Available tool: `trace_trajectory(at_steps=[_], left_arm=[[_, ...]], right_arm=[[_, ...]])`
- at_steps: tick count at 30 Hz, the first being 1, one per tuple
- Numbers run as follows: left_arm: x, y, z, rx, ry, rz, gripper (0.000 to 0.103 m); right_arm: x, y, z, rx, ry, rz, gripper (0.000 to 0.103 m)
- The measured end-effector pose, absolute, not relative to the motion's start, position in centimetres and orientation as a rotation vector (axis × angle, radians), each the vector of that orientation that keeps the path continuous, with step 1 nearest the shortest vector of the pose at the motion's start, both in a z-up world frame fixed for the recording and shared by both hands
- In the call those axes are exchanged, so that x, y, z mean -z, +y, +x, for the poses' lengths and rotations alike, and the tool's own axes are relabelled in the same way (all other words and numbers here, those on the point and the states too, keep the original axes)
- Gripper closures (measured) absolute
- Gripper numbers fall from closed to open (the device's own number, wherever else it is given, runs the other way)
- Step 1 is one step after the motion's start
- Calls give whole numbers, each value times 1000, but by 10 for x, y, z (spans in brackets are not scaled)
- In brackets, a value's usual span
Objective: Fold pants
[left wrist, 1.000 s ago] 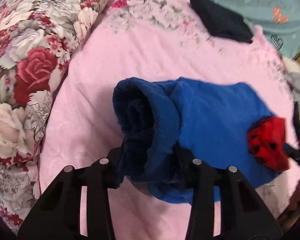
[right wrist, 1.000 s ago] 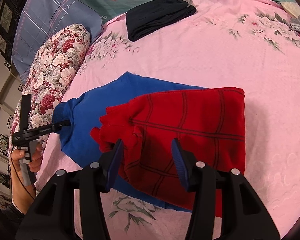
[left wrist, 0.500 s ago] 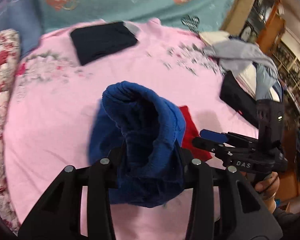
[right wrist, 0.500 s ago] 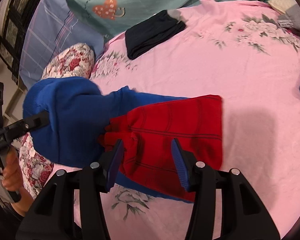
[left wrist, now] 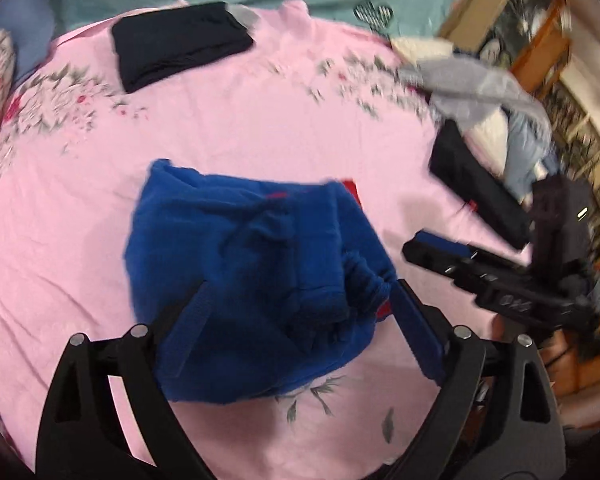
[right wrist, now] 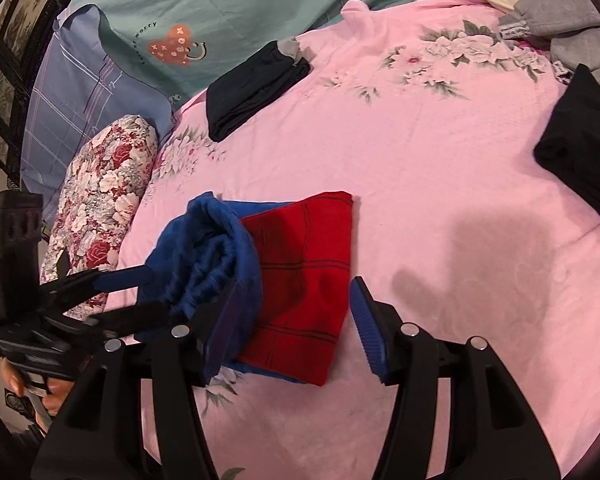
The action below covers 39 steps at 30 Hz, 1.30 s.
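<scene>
The blue and red pants [left wrist: 256, 264] lie folded on the pink bedsheet [left wrist: 220, 120]. In the left wrist view the blue side covers nearly all the red. In the right wrist view the pants [right wrist: 300, 272] show a red panel with the blue waistband end bunched on its left. My left gripper [left wrist: 300, 336] is open, its fingers spread either side of the blue bundle, also seen in the right wrist view [right wrist: 140, 296]. My right gripper [right wrist: 292, 328] is open over the near edge of the red panel; it shows in the left wrist view [left wrist: 432, 246] beside the pants.
A folded black garment [right wrist: 252, 88] lies at the far side of the bed. A floral pillow [right wrist: 100, 200] lies at the left. A pile of grey clothes [right wrist: 560, 32] and a black garment [right wrist: 580, 144] sit at the right. Teal bedding [right wrist: 260, 8] lies behind.
My left gripper carried the blue end over onto the red part and opened, letting it go. My right gripper opened and released the red end.
</scene>
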State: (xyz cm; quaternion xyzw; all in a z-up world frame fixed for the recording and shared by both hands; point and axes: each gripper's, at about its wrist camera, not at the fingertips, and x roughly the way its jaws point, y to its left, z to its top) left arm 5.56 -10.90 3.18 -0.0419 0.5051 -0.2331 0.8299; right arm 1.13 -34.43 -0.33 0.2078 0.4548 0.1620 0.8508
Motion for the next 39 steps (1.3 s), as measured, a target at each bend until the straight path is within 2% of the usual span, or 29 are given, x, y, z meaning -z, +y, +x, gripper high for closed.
trace_trajectory(at_steps=[4,10,14,24,26,28,32,36,37,38,39], left_arm=[[-47,-62,57,328,968,-146,3],[13,-37,71,73,1062,-51,3],[38,-23,67,94,1116,-124,3],[45,-4,68,157,1126,-221,3],[44,0,67,177,1137,-248,3],[41,3,64,181,1123,-266,3],[33,3,63,185,1085,-268,3],[51,-12,72,183,1118,-242,3],[57,-16,74,167,1136,-218,3],[62,-20,75,165,1150,-208,3],[65,-22,75,167,1156,-209,3]], right_arm=[[-1,-331,20,-400,949,470,46],[-18,-301,24,-476,946,474,46],[-31,-274,20,-573,926,394,46],[14,-238,57,-365,1096,246,46],[17,-244,58,-352,1086,276,71],[8,-250,54,-398,1069,315,88],[-47,-273,37,-472,924,333,89],[-46,-291,44,-414,923,315,87],[-33,-294,50,-399,958,321,82],[-12,-297,59,-374,1027,319,69],[7,-297,67,-322,1089,312,59]])
